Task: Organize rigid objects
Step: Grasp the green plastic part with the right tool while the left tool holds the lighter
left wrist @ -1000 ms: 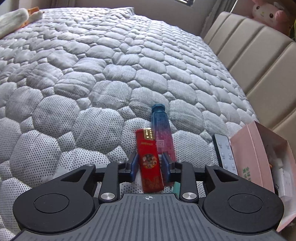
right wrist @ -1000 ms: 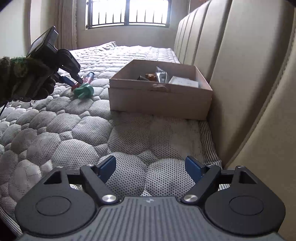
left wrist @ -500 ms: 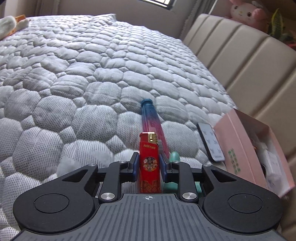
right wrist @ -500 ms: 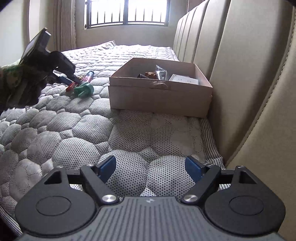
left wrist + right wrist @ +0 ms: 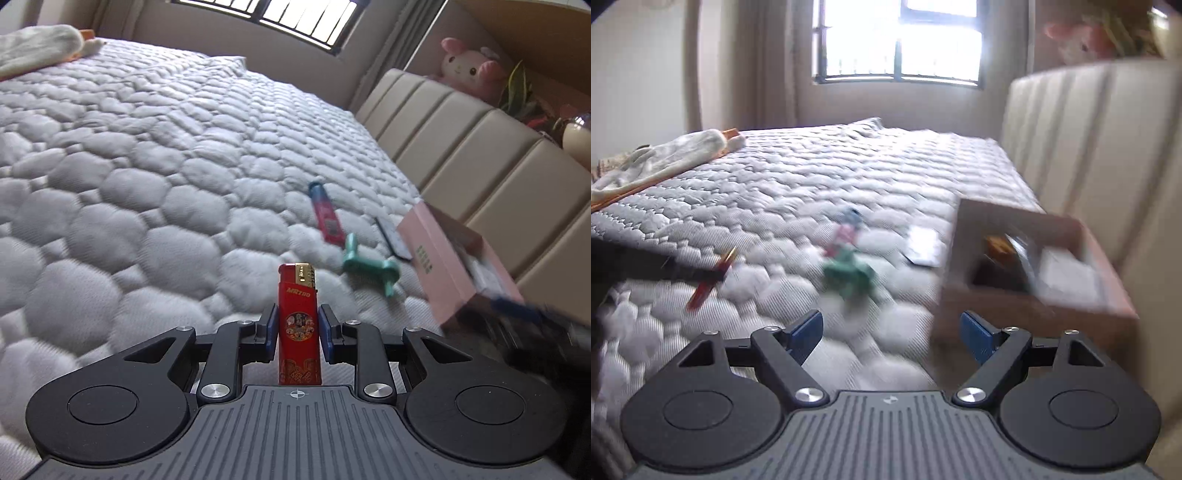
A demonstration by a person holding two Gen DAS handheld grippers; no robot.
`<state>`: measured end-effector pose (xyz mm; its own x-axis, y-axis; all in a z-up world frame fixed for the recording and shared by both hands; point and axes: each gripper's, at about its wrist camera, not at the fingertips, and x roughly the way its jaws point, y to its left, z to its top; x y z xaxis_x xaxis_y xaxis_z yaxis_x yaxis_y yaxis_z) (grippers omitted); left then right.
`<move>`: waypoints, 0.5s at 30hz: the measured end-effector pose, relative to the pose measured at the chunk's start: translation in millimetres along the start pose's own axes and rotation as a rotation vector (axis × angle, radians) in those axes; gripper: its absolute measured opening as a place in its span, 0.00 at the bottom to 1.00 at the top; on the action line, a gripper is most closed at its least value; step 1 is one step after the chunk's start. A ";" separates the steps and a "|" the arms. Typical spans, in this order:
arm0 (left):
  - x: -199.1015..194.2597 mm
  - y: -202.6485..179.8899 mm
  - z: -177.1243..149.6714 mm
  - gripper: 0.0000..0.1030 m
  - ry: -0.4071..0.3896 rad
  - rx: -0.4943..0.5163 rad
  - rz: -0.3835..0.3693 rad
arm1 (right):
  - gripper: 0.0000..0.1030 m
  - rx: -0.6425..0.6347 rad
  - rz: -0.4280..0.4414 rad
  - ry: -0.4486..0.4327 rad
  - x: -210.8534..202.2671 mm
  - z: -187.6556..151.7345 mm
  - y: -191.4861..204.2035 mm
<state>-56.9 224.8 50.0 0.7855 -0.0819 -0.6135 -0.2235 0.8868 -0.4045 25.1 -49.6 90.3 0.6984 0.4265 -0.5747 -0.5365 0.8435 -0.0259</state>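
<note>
Motion blur smears the box [image 5: 1030, 266] contents past telling in the right wrist view; the green object [image 5: 851, 275] there is a shapeless smudge.

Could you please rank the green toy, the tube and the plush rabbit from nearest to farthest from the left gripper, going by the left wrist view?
1. Green toy, on the mattress, right.
2. Tube, just beyond.
3. Plush rabbit, behind the headboard.

box [image 5: 447, 258] on mattress [image 5: 147, 184], remote [image 5: 391, 236] seemingly beside
</note>
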 end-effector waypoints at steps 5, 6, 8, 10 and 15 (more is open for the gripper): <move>-13.0 19.1 -12.2 0.26 0.026 -0.010 -0.002 | 0.66 -0.102 -0.017 0.097 75.3 35.0 34.0; -15.7 22.2 -13.3 0.26 0.025 -0.017 -0.008 | 0.66 -0.127 -0.035 0.116 89.2 38.9 39.0; -21.0 28.0 -14.3 0.26 0.018 -0.032 -0.020 | 0.66 -0.172 -0.073 0.139 110.5 42.1 45.6; -25.2 33.1 -14.3 0.26 0.009 -0.048 -0.028 | 0.66 -0.191 -0.096 0.150 125.8 43.1 47.9; -31.0 35.6 -13.6 0.26 -0.003 -0.068 -0.051 | 0.57 -0.196 -0.086 0.212 144.5 42.2 49.3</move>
<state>-97.1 252.7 45.4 0.7987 -0.1243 -0.5887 -0.2222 0.8484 -0.4805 119.5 67.3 40.5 0.6421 0.2611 -0.7208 -0.5752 0.7857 -0.2278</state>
